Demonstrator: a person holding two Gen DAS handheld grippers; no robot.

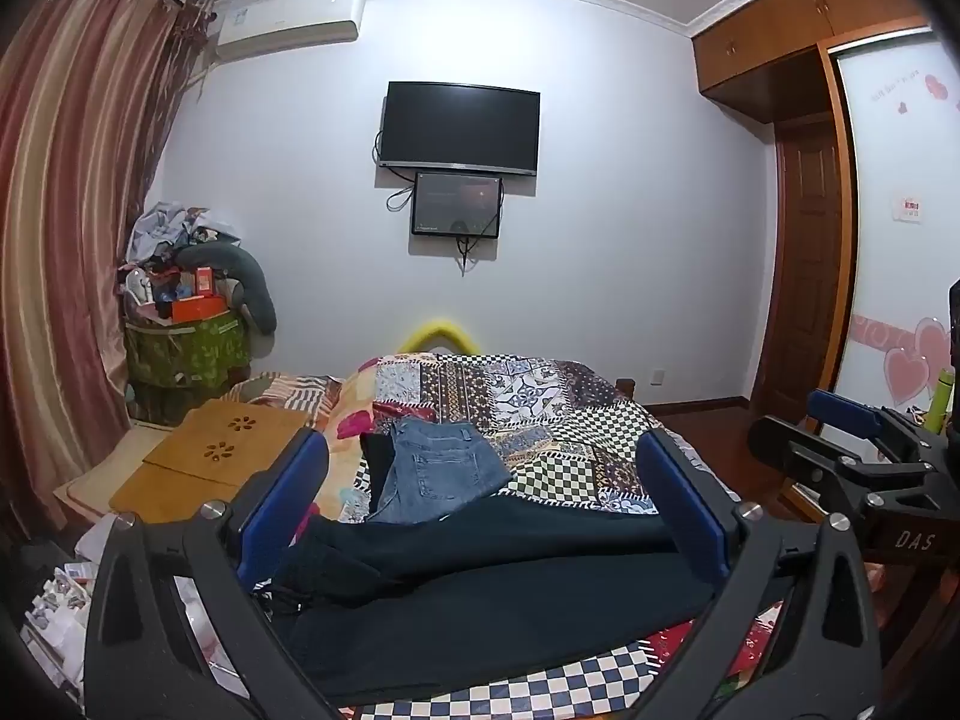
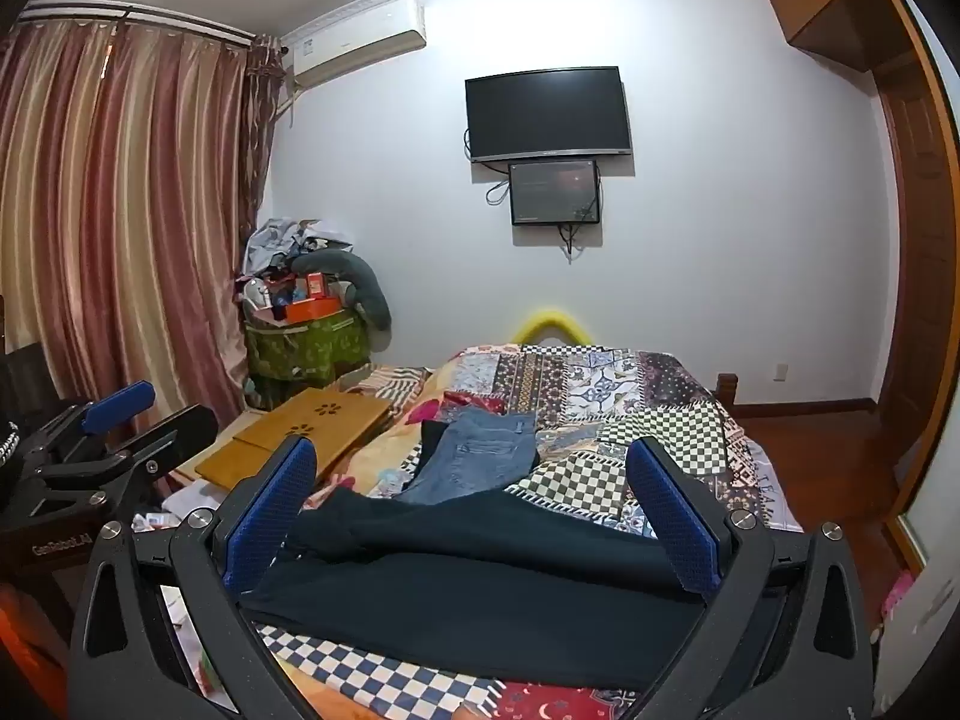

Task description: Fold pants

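Left wrist view:
Pants: I see dark pants [image 1: 480,576] spread flat across the near end of the bed [image 1: 606,420], crumpled at the left where a drawstring shows.
Left claw: my left claw [image 1: 480,504] hangs over the pants with both blue pads as wide apart as they go, gripping nothing; the cloth lies below and between the fingers, and I cannot tell if they touch it.
Right claw: my right claw [image 1: 840,420] shows at the right edge, off to the side of the bed; from here I cannot tell its spread.
Jeans: folded jeans [image 1: 438,468] lie just beyond the pants on the quilt, over another dark garment.
Board: a wooden board [image 1: 222,450] lies left of the bed.
Wall: a TV [image 1: 461,126] hangs with a small screen [image 1: 456,204] below it.

Right wrist view:
Pants: the pants [image 2: 480,588] run left to right on the bed [image 2: 672,438], just in front of me.
Right claw: my right claw [image 2: 471,480] stands fully open above them, empty.
Left claw: my left claw [image 2: 120,402] sits at the left edge, beside the bed.
Jeans: the jeans [image 2: 480,456] lie past the pants, touching their far edge.
Board: the board [image 2: 300,438] lies left of the jeans.
Wall: the TV [image 2: 547,114] hangs above the small screen [image 2: 553,192].
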